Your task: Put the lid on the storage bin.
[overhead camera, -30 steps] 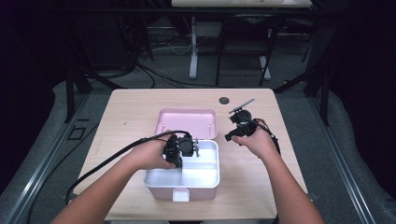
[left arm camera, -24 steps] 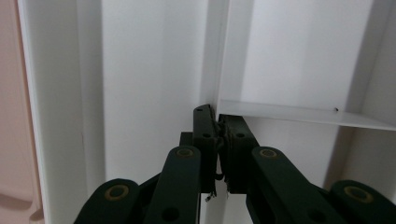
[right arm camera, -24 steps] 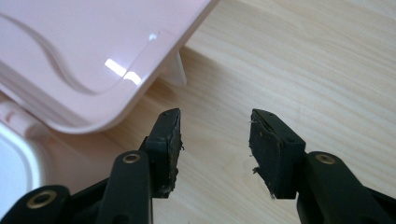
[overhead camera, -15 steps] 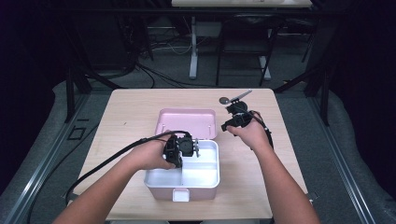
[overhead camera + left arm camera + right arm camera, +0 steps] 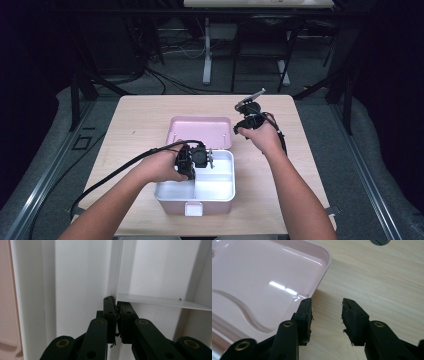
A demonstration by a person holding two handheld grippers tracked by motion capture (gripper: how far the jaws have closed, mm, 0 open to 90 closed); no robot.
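My read: step is swinging pink lid [image 5: 201, 131] shut over white box [image 5: 220, 192], so I want left gripper [image 5: 116, 305] steadying box while right does the flip. Left gripper pinches white divider wall [image 5: 115, 270] inside box, jaws clamped tight on it. Right gripper [image 5: 327, 312] hangs over bare table [image 5: 374, 285] just beside lid's corner, jaws half spread and just been narrowing, nothing between them (not touching lid yet). I'd hook lid edge, lift slow.
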